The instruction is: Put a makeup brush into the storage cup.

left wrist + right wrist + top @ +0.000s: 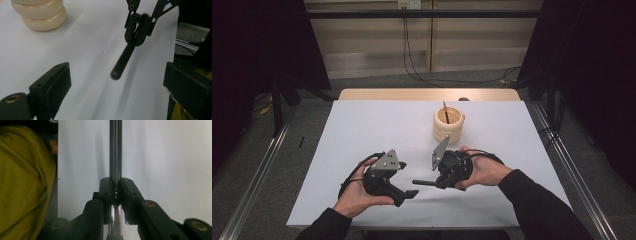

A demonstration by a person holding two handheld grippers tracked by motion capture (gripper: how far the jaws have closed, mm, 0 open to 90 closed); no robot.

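My right gripper is shut on a slim black handle that sticks out to the left, level above the white table sheet. In the right gripper view the jaws clamp this glossy handle, which runs straight ahead. The left gripper is open just left of the handle's free end. Its own view shows its wide-apart jaws facing the handle's rounded tip, with a dark tuft at the clamped end. A cream ridged holder with a thin stick in it stands behind the right gripper.
A white sheet covers the table, with a wooden edge at the back and a small dark object on it. Metal rails run along both sides. An olive-yellow cloth shows at the left of the right gripper view.
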